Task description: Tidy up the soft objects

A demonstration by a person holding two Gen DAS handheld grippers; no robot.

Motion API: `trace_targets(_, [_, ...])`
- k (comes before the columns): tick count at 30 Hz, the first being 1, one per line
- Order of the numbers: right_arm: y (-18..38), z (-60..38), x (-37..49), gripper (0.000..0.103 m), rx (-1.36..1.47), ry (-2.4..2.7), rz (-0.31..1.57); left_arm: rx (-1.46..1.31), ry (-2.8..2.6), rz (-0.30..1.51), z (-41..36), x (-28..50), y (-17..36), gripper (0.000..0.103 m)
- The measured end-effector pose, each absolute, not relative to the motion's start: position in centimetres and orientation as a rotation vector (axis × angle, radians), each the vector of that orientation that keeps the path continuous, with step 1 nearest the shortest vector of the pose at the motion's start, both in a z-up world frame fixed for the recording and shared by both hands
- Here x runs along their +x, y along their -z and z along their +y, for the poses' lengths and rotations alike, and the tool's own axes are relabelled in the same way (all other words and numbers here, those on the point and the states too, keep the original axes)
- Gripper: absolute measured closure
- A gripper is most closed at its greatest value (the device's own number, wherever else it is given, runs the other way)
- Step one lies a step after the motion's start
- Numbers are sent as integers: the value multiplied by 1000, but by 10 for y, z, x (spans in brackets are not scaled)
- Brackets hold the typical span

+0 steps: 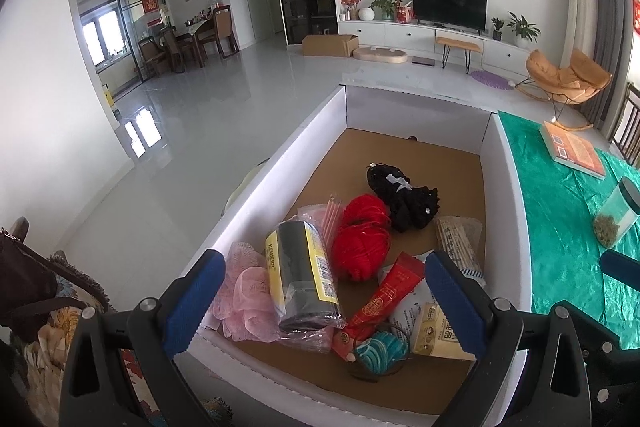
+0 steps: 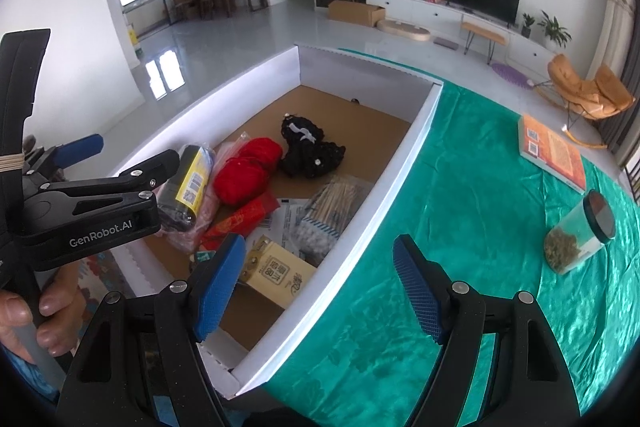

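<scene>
Red yarn (image 1: 362, 239) lies in box (image 1: 304, 119), long axis near-to-far, black scrunchie (image 1: 402, 197) just beyond; left claw (image 1: 320, 307) wide, right claw (image 2: 320, 297) wide, both empty.

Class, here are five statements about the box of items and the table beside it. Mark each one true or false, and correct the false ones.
1. The red yarn lies inside the white box. True.
2. The black knitted item sits on the green tablecloth. False: it lies in the box, beside the red yarn.
3. The jar on the tablecloth lies tipped on its side. True.
4. The right gripper is clamped on the orange book. False: its jaws stand open and empty, and the book lies far off on the cloth.
5. The left gripper holds nothing. True.
</scene>
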State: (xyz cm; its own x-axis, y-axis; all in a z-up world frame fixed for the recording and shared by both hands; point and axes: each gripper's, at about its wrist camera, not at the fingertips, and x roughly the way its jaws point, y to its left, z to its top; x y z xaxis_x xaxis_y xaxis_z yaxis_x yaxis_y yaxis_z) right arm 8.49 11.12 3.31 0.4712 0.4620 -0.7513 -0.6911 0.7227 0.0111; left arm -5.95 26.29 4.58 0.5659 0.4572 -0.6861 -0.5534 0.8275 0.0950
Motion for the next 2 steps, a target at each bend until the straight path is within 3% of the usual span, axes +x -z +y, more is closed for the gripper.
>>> trace_targets(2, [-34, 110, 84, 24, -310, -720, 809, -114, -602, 760, 260, -60, -47, 3])
